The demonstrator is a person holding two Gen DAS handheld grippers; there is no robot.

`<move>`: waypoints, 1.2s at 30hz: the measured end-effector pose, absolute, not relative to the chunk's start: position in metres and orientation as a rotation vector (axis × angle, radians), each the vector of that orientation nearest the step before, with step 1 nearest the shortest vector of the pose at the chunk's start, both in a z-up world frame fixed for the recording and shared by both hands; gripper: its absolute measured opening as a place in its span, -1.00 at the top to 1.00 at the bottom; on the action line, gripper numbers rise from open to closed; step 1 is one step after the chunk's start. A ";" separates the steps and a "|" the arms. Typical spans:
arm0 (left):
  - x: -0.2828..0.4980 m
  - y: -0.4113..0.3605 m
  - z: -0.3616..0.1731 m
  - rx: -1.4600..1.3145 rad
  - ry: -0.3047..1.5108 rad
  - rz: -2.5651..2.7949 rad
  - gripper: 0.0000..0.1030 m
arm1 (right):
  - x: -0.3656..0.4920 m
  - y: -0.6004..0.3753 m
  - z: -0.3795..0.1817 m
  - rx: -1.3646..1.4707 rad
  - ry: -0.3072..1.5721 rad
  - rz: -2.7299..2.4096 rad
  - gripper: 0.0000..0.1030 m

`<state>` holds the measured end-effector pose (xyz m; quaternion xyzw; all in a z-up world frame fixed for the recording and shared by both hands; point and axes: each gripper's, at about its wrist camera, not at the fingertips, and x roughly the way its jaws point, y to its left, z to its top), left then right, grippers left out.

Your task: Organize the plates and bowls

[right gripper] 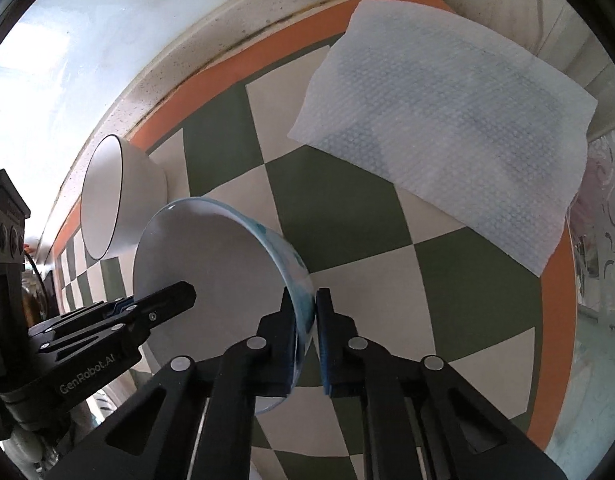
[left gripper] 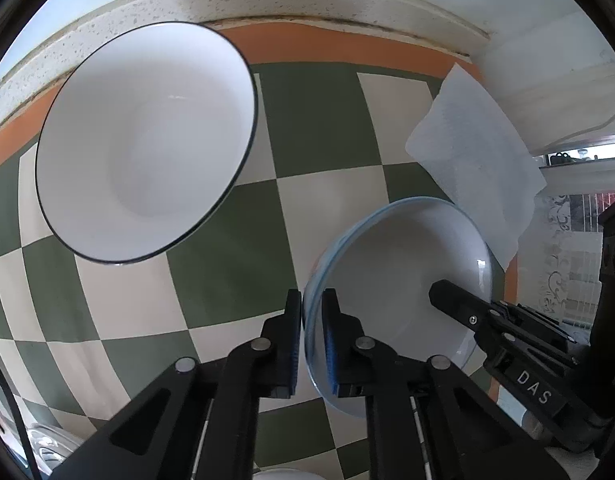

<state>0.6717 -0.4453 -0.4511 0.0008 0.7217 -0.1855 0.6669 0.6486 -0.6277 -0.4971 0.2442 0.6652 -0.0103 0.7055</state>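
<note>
You have two bowls on the checkered mat (left gripper: 211, 292). The one white bowl (left gripper: 147, 140) with a dark rim sits near the mat's far left edge. Your left gripper (left gripper: 312, 328) is clamped on the left rim of the one blue-edged bowl (left gripper: 391, 280), and your right gripper (right gripper: 307, 320) pinches its right rim. One paper towel (right gripper: 439, 128) lies at the far right corner.

Green-and-cream checkered mat (right gripper: 347, 216) with orange border on speckled bench (left gripper: 119, 8). White paper towel (right gripper: 447, 136) lying flat across mat's far corner.
</note>
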 end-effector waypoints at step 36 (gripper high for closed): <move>0.557 -0.384 -0.342 0.010 1.494 -0.464 0.83 | 0.548 -0.578 -0.396 0.530 1.429 0.096 0.78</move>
